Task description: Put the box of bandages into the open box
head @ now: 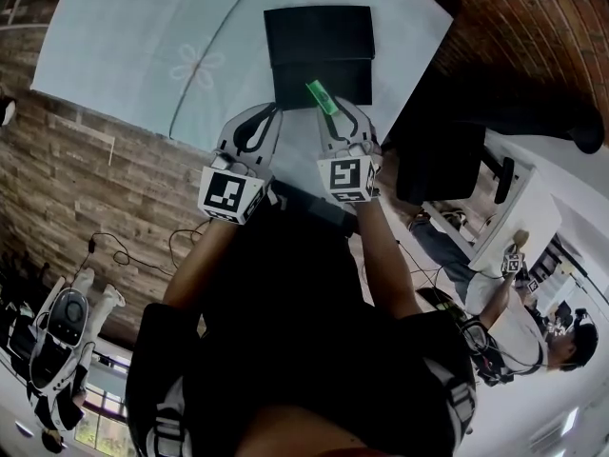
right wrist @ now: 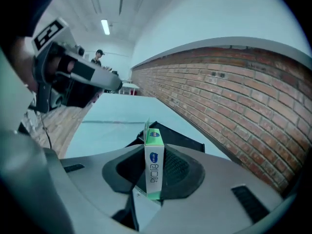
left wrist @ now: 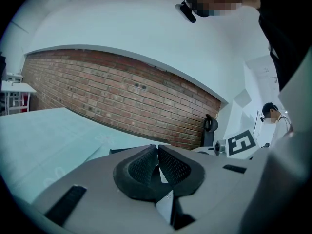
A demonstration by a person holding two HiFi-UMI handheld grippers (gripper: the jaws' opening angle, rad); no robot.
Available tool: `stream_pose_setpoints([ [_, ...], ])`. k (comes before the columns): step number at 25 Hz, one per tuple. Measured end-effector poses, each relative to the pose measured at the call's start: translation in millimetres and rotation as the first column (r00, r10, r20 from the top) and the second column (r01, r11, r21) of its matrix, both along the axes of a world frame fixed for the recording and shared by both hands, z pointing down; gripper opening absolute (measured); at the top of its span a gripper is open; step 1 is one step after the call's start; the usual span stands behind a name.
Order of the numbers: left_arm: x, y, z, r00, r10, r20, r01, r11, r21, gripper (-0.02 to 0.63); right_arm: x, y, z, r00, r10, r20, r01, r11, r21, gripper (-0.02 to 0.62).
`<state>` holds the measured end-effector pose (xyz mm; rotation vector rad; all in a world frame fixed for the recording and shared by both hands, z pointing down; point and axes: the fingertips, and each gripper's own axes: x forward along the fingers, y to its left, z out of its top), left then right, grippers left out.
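Green-and-white cardboard bandage box [right wrist: 154,162], pinched upright in the right hand-held gripper [head: 333,114] over the black open box's [head: 295,76] near edge, could bump that edge and slip; the left hand-held gripper [left wrist: 157,155] is closed, empty.

Pale blue tablecloth [head: 124,55] w/ a flower print [head: 198,66] fills the top left, brick wall [head: 533,17] top right. Black chair [head: 442,160] mid right, 1 person [head: 533,336] bottom right, cables [head: 114,250] on wood floor [head: 86,160] at left.
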<state>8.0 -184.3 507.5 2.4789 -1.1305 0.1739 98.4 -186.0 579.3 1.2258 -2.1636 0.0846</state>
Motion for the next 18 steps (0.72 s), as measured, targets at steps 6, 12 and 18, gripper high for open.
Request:
stream_pose_setpoints([
  [6,-2,-5,5,1.000,-0.002,-0.004,0.002,1.000,-0.008,0.044,4,-14,31,0.982,-0.079,-0.170,0.077,0.997,-0.020,0.103],
  [12,-10,-7,13,1.000,-0.006,-0.004,0.006,0.999,-0.034,0.044,-3,-23,52,0.939,-0.166,-0.302,0.157,0.986,-0.054,0.103],
  [18,-16,-8,14,1.000,-0.015,-0.006,0.015,0.999,-0.038,0.044,-9,-27,76,0.894,-0.239,-0.378,0.208,0.971,-0.120,0.103],
])
